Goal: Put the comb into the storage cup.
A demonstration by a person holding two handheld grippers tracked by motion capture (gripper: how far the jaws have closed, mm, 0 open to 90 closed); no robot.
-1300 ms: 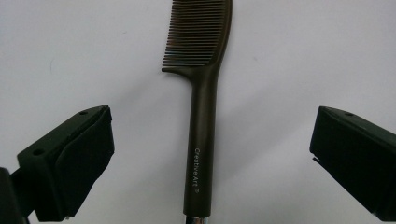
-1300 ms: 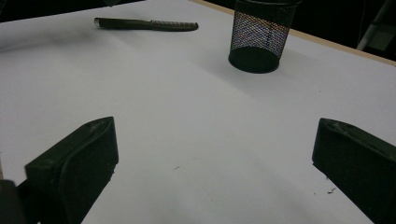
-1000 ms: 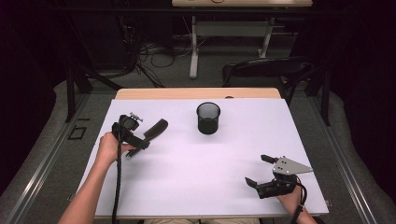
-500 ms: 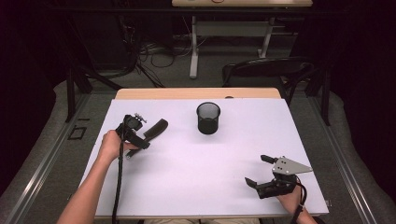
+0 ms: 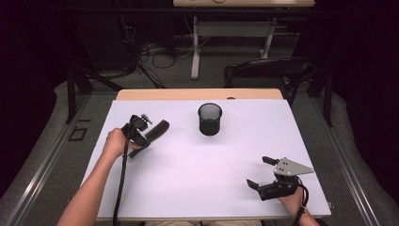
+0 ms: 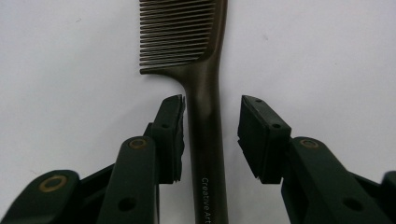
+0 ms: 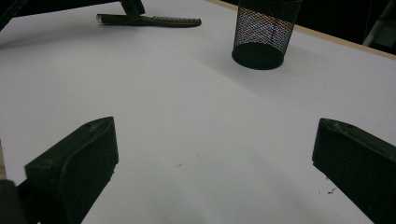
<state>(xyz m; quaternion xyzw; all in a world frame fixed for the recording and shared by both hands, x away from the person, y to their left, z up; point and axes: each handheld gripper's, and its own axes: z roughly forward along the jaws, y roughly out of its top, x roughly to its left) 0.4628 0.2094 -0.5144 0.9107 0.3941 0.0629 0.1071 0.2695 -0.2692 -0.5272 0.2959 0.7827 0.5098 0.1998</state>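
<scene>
Jaws of the left gripper [image 6: 211, 135] straddle the handle of a dark brown comb [image 6: 205, 116] and have just been closing in on it. In the left gripper view one pad sits against the handle's edge or a hair off it, while the other stands clear with white table showing in the gap, so nothing is clamped yet.

The comb lies flat on the white table [image 5: 197, 174] at its left side, teeth pointing away from the gripper, handle running back between the jaws. In the high view it sits just beyond the left hand [image 5: 115, 142], well apart from the black mesh pen cup [image 5: 210, 119] at the middle rear.

It looks like a light, stiff plastic piece with a smooth, glossy handle, so it should lift with little force but may slip or swivel between the pads if pinched off centre. The handle just behind the teeth, where the jaws now stand, seems the right place: solid and narrow, and clear of the fine teeth, which could bend or snag. Because it lies so low, the pads probably need to reach almost to the table surface.

The right gripper [image 5: 270, 175] rests near the front right corner, jaws wide apart and holding nothing.
</scene>
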